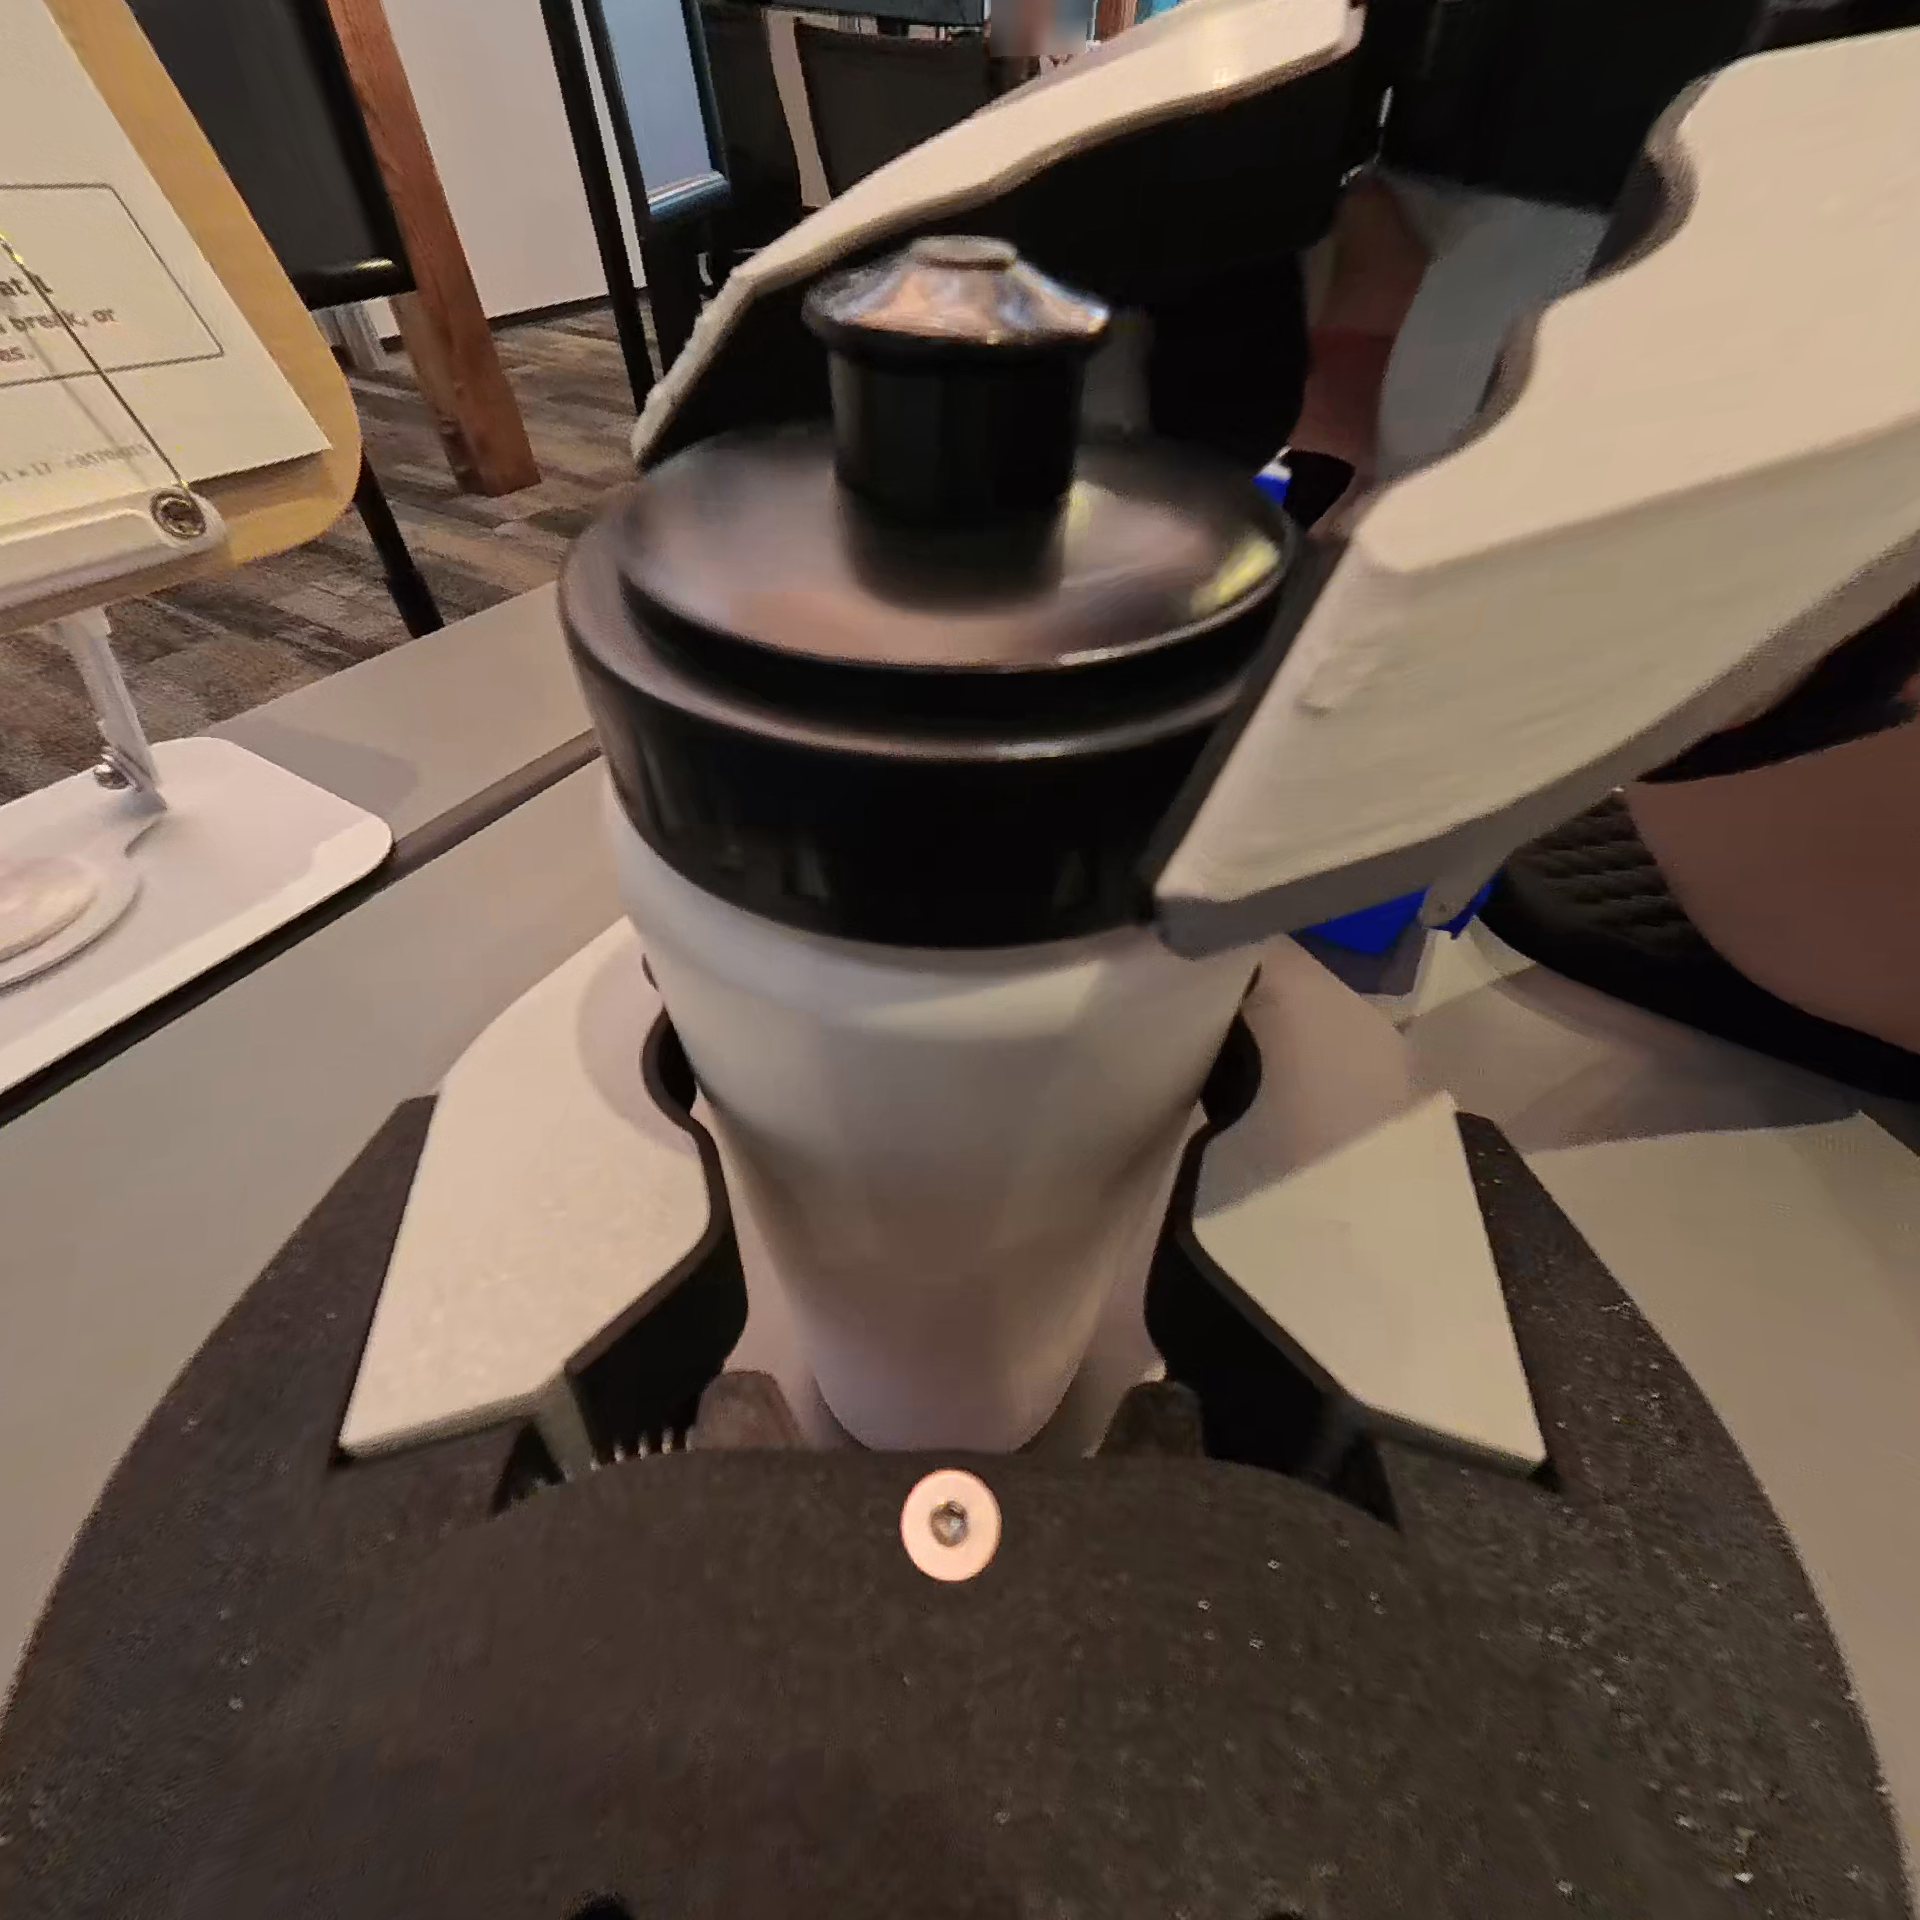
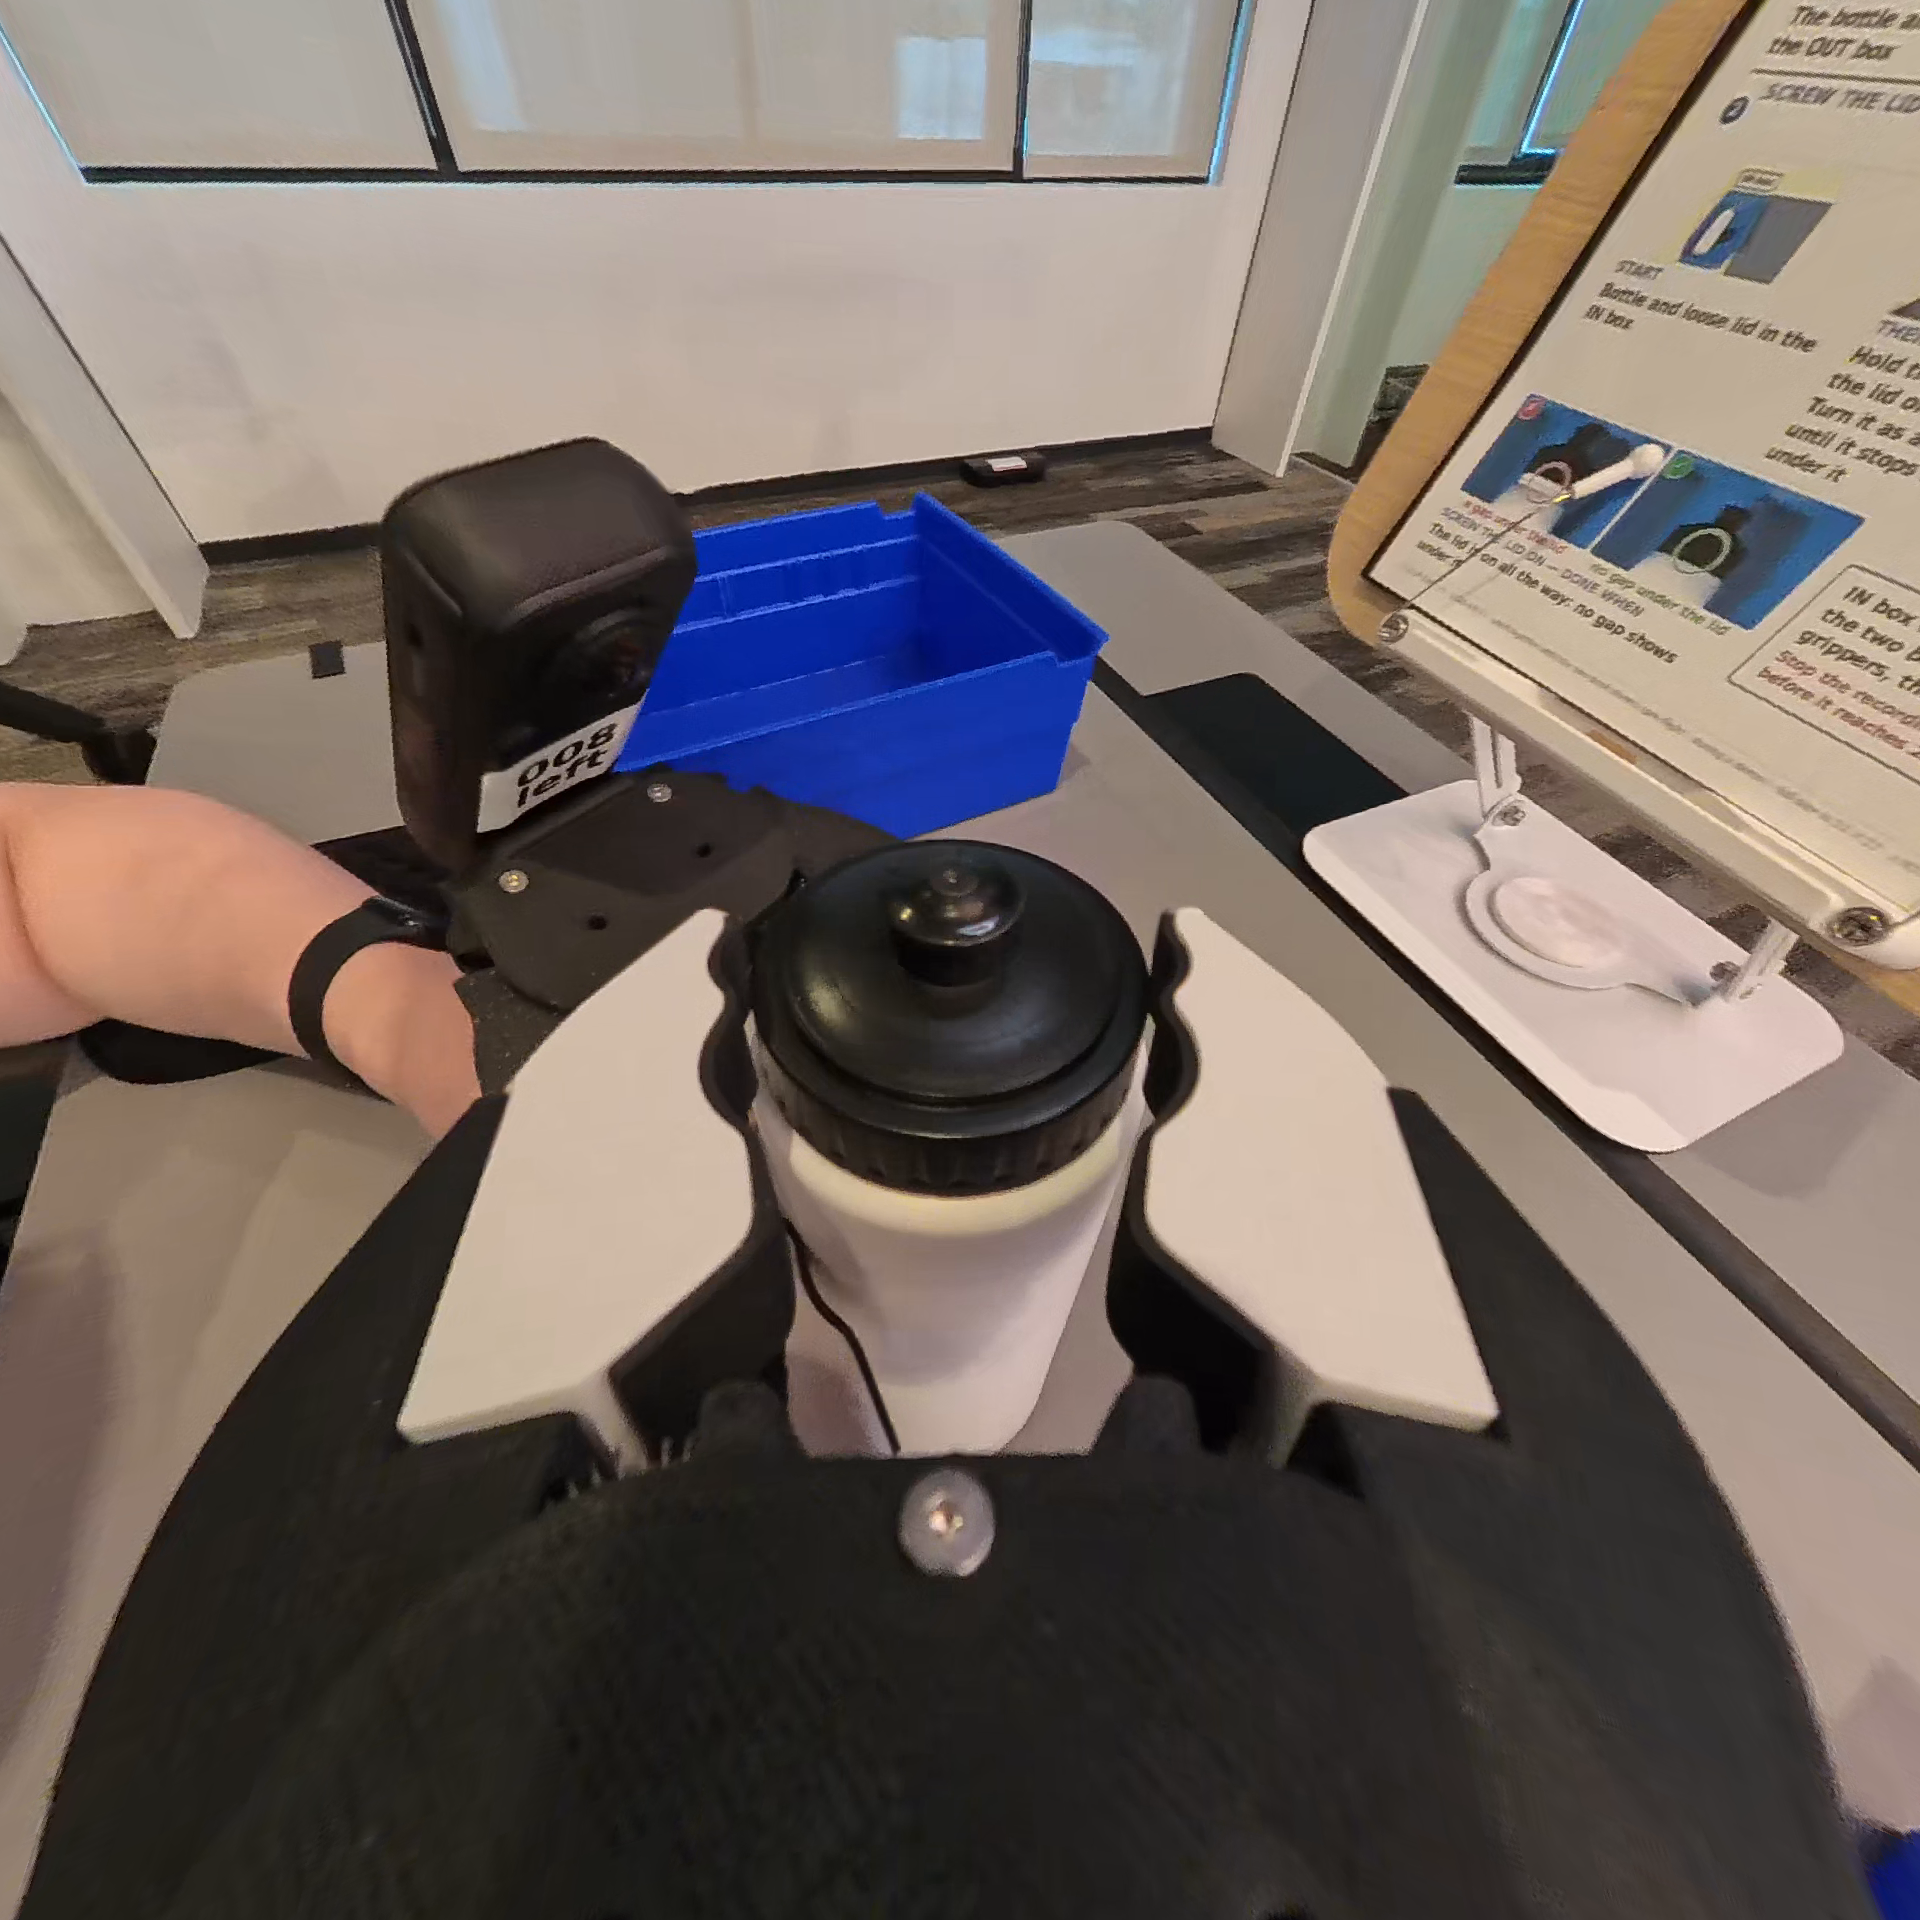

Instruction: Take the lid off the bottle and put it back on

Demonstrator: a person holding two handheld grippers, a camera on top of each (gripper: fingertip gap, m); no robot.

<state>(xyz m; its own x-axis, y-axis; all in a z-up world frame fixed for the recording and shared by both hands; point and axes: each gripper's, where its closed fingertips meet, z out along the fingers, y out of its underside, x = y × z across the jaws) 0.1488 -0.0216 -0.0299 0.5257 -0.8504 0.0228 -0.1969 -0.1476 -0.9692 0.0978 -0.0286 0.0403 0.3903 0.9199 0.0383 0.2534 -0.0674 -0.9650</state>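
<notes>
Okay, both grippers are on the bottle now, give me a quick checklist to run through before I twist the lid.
1. Left gripper closed on the white bottle body: ok, a finger on each side.
2. Right gripper on the black lid: ok, fingers meet its rim on both sides.
3. Lid seated on the bottle: ok, no gap shows under it. How tight it is: cannot tell.
4. Bottle base resting on the table: cannot tell, hidden by the grippers.
5. Room to turn: ok, the blue bin and sign stand stand apart.
</notes>
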